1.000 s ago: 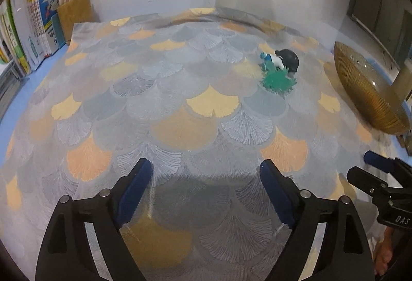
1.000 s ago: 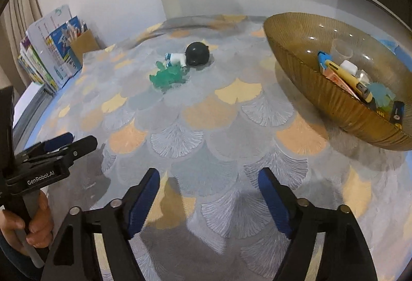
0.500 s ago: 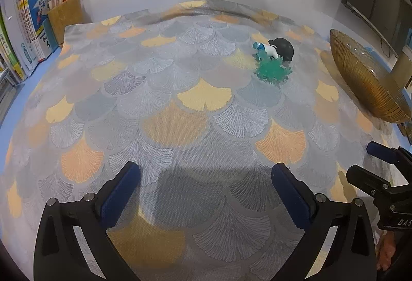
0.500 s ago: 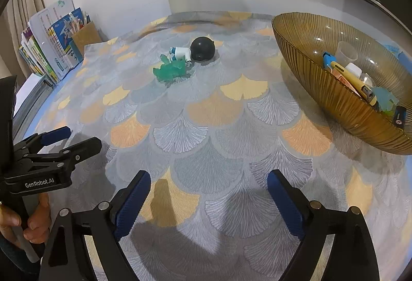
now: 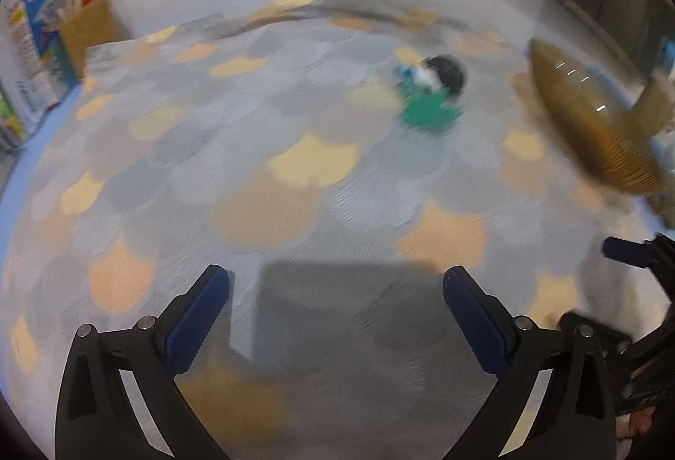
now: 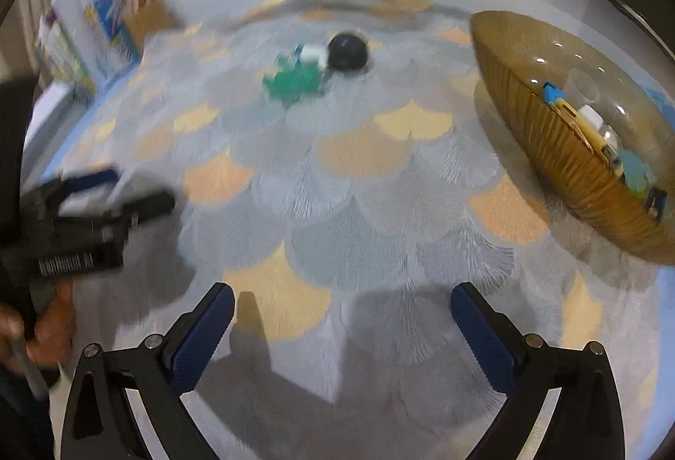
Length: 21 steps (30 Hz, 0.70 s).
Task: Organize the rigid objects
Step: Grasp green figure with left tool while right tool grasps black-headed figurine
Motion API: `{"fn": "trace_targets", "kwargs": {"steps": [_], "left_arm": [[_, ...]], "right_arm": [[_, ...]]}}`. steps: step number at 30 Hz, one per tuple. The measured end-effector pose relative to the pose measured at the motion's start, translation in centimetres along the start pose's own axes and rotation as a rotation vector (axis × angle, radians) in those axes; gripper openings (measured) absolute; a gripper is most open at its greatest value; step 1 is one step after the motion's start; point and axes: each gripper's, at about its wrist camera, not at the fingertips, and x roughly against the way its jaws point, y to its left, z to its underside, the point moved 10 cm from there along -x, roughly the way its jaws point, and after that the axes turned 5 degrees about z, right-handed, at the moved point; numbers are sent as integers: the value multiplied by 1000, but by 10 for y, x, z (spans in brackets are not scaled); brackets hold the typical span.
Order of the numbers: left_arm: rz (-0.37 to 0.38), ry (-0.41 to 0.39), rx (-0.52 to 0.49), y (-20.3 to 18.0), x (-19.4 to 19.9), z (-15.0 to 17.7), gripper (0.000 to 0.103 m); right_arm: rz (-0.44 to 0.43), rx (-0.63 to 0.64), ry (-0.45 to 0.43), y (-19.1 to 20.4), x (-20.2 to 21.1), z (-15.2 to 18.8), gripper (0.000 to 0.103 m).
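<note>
Right wrist view: right gripper opening, empty — green toy well ahead.

Both wrist cameras look steeply down over the patterned desk toward the far wall, sharing the amber bowl and toys beside it.

Black forked frames on left gripper and right gripper, blue ribbed pads, silver screws.
</note>
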Motion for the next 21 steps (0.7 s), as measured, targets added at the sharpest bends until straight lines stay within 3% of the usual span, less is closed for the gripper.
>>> {"fn": "trace_targets", "kwargs": {"steps": [3, 6, 8, 9, 11, 15, 16, 19, 21], "left_arm": [[16, -42, -54, -18, 1, -29, 101], [39, -43, -118, -36, -15, -55, 101], [49, -9, -130, -43, -37, -69, 93], [54, 11, -127, -46, -47, -72, 87], [72, 58, -111, -51, -66, -78, 80], [67, 37, -133, -53, -78, -88, 36], [64, 41, -144, -51, -76, -88, 29], [76, 21, -110, -37, -64, -86, 29], [93, 17, -49, -21, -59, -86, 29]], "right_arm": [[113, 123, -27, -12, 24, -27, 103], [201, 252, -99, -22, 43, -79, 103], [233, 324, -120, -24, 40, -108, 102], [251, 358, -120, -24, 35, -121, 96], [249, 450, -91, -18, 18, -145, 81], [228, 607, 3, -7, -25, -168, 56], [197, 631, 30, -3, -35, -171, 56], [96, 693, 85, 9, -51, -171, 56], [92, 744, 83, 18, -56, -174, 56]]}}
